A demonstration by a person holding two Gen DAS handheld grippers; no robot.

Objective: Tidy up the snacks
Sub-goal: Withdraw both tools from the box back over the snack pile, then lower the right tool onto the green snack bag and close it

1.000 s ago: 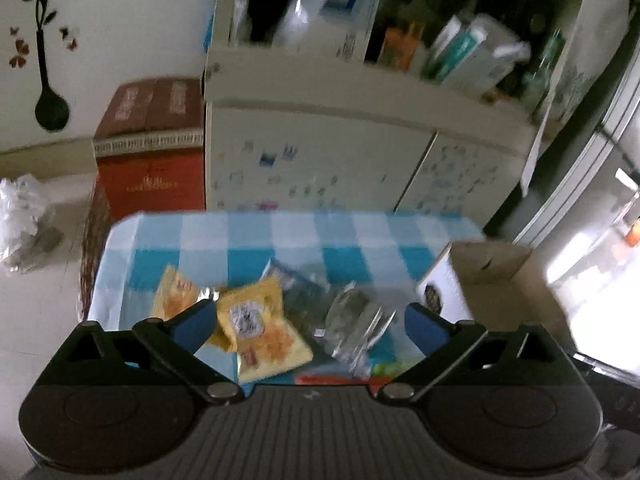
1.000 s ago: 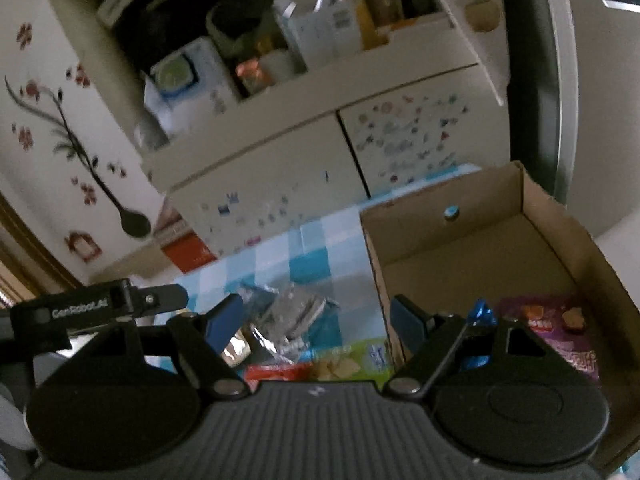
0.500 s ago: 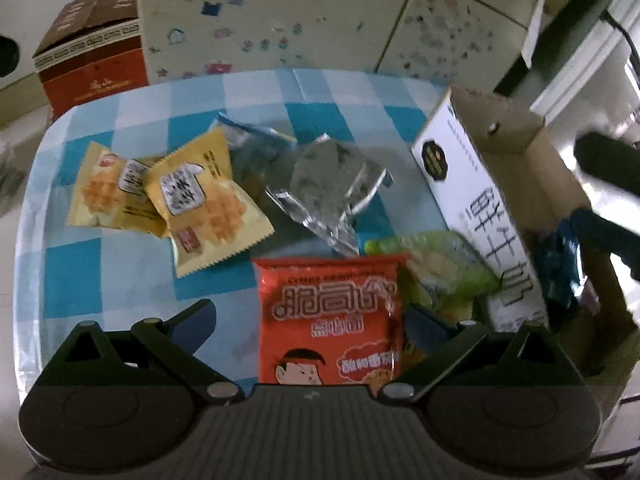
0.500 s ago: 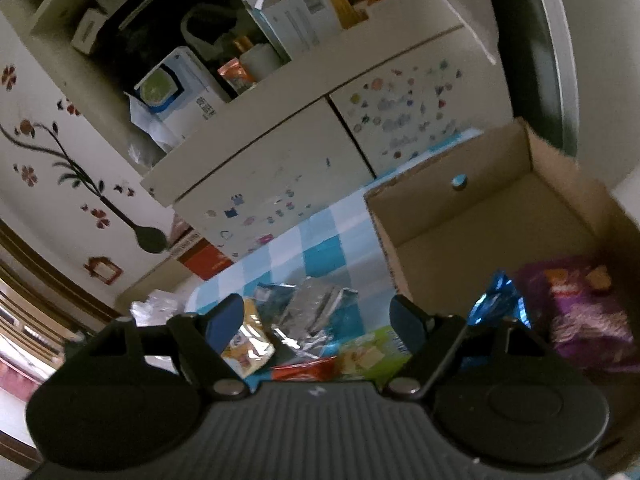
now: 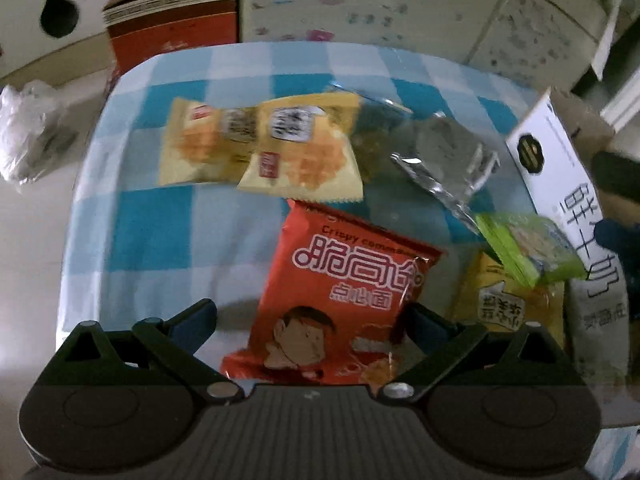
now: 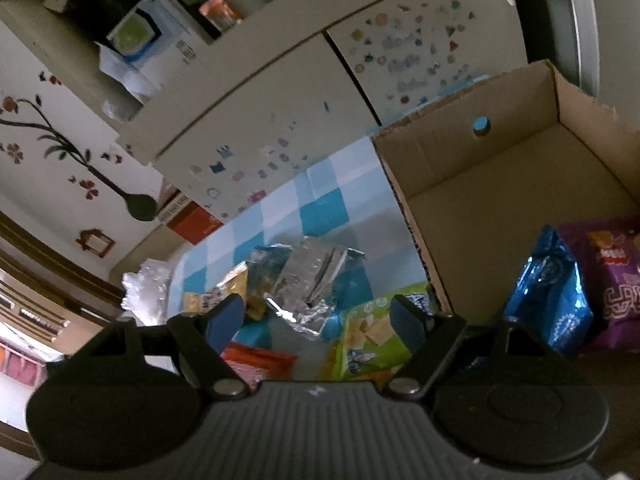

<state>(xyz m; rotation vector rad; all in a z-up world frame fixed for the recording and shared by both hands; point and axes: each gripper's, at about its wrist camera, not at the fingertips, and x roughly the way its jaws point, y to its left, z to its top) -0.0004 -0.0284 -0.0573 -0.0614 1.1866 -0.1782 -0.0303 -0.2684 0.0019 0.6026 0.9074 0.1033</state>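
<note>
on the blue-checked tablecloth (image 5: 152, 232), a scatter of snacks: red packet (image 5: 340, 300) nearest, two yellow packets (image 5: 304, 152) overlapping behind it, silver wrapper (image 5: 444, 160) and green packet (image 5: 532, 248) toward the cardboard box (image 6: 520, 184). left gripper (image 5: 312, 320) hanging over the red packet, jaws wide either side, pads not pressing. right gripper (image 6: 316, 316) over the green packet, jaws spread, nothing held. blue bag (image 6: 552, 292) and purple bag (image 6: 616, 280) lying inside the box.

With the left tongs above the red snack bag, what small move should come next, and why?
Probably lower the left tongs a little further onto the red snack bag and close. Their jaws stand open with the bag lying flat between them, not yet pinched, and the cardboard box beside it has room.
</note>
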